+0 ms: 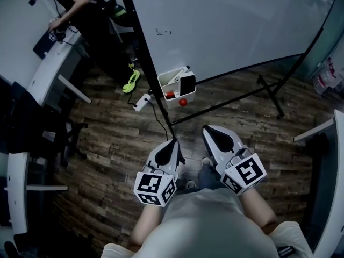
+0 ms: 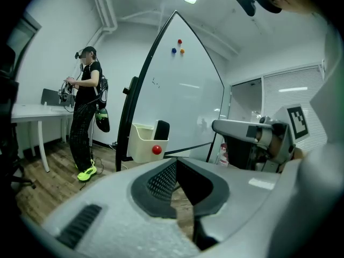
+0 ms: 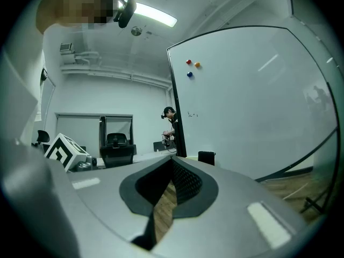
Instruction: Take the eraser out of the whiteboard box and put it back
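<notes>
1. Down at the bottom edge of the whiteboard [image 1: 226, 26] hangs a white box [image 1: 162, 85]. It is there so the things for the board are close when someone writes.
2. The eraser [image 1: 187, 83] stands up inside the box, at its right end. Its dark top pokes out, so it should be easy to pinch from above. I think it has not been taken out yet.
3. A round red magnet [image 1: 183, 102] sticks on the front of the box.
4. The left hand-held gripper [image 1: 173, 143] is pressed together with nothing in it. It is held low, near the person's tummy.
5. The right hand-held gripper [image 1: 207, 129] is pressed together too, and it is empty. It points at the board.
6. Both are well apart from the box, over the wood floor [image 1: 107, 138]. So I guess the job is only starting. One hand-held gripper will have to get close and spread its jaws before it can take the eraser.
</notes>
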`<state>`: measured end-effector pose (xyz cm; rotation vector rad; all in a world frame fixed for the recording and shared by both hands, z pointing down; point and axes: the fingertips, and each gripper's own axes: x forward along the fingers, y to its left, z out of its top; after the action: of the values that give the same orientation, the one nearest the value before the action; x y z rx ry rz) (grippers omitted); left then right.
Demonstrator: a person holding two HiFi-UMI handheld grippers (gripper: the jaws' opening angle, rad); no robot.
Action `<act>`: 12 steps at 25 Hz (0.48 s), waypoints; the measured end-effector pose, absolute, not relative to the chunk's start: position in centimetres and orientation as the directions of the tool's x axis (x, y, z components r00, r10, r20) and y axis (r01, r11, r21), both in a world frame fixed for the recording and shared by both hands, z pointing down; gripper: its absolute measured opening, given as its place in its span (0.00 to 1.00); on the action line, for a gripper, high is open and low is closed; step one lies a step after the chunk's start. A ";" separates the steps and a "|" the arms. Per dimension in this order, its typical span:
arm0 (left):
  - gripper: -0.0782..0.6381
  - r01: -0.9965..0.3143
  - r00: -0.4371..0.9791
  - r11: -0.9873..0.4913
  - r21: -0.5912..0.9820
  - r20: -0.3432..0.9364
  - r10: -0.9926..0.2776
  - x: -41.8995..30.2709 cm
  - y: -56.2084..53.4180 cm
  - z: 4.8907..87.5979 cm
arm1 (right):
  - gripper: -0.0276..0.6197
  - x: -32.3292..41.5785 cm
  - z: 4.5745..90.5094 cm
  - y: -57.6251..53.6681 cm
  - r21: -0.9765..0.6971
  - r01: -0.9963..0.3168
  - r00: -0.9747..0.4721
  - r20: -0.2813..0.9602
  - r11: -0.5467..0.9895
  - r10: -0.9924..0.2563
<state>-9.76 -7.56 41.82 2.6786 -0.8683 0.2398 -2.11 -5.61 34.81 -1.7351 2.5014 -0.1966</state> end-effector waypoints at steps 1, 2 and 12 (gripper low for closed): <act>0.12 -0.602 0.796 -0.760 0.244 0.255 -0.549 -9.6 -8.0 41.9 | 0.05 -1.9 34.7 -6.1 -0.156 -0.921 -0.361 -0.002 0.357 -0.933; 0.12 -0.611 0.790 -0.753 0.245 0.256 -0.557 -9.3 -8.5 41.9 | 0.05 -1.6 34.6 -6.7 -0.152 -0.917 -0.372 -0.002 0.368 -0.928; 0.12 -0.664 0.748 -0.708 0.240 0.226 -0.624 -6.0 -13.8 40.9 | 0.05 1.8 33.6 -12.1 -0.101 -0.887 -0.453 -0.002 0.451 -0.892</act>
<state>-5.95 -13.83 40.91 2.6423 -1.0008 0.1837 1.84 -12.13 33.64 -1.6133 2.6293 -0.1314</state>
